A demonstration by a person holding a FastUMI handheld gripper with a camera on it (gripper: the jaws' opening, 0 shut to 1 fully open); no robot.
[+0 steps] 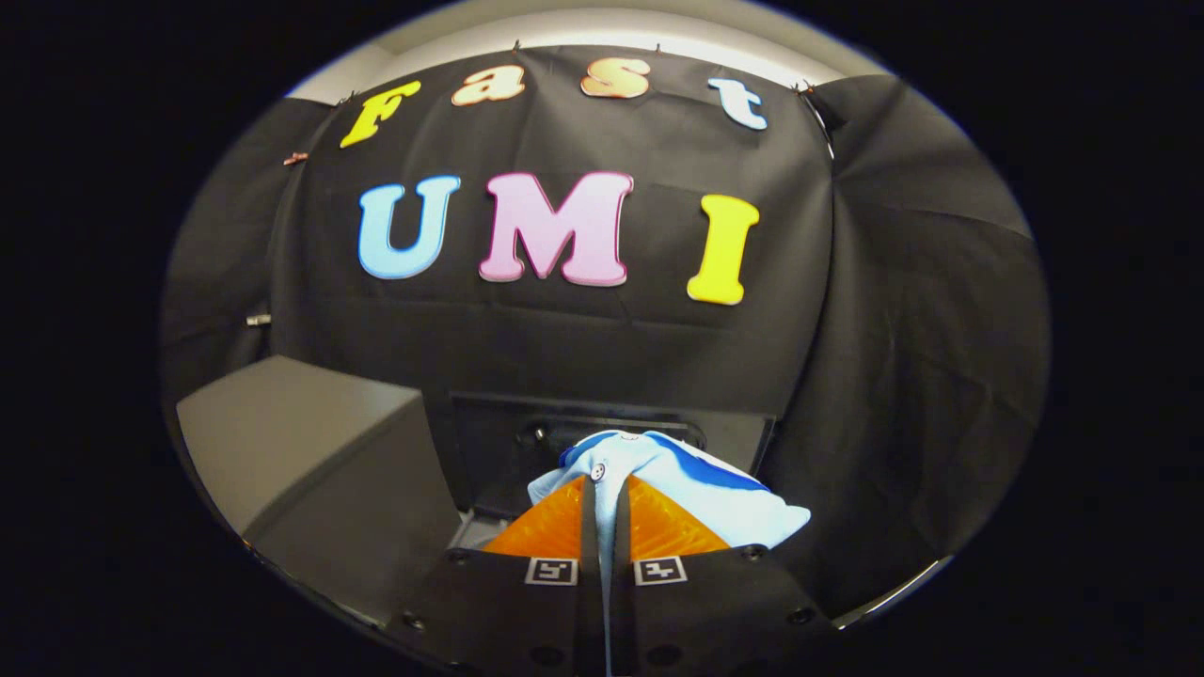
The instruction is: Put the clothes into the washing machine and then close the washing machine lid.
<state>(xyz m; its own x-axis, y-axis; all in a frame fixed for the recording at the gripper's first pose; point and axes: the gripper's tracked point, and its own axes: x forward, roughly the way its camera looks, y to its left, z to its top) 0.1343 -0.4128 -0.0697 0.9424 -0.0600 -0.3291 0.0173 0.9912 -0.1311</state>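
A light-blue garment with darker blue patches and a small button [677,480] is pinched between my two orange fingers [555,527]. My gripper [605,489] is shut on it, and a thin strip of the cloth runs down the narrow gap between the fingers. The garment bunches over the fingertips and drapes to the right. Just beyond it stands the raised dark lid of the washing machine [602,437], upright against the black booth wall. The drum opening is hidden behind my fingers and the cloth.
A grey box-shaped unit [301,451] stands to the left of the fingers, its flat top level with them. Black cloth walls close in behind and on the right. A pale edge [894,588] runs low on the right.
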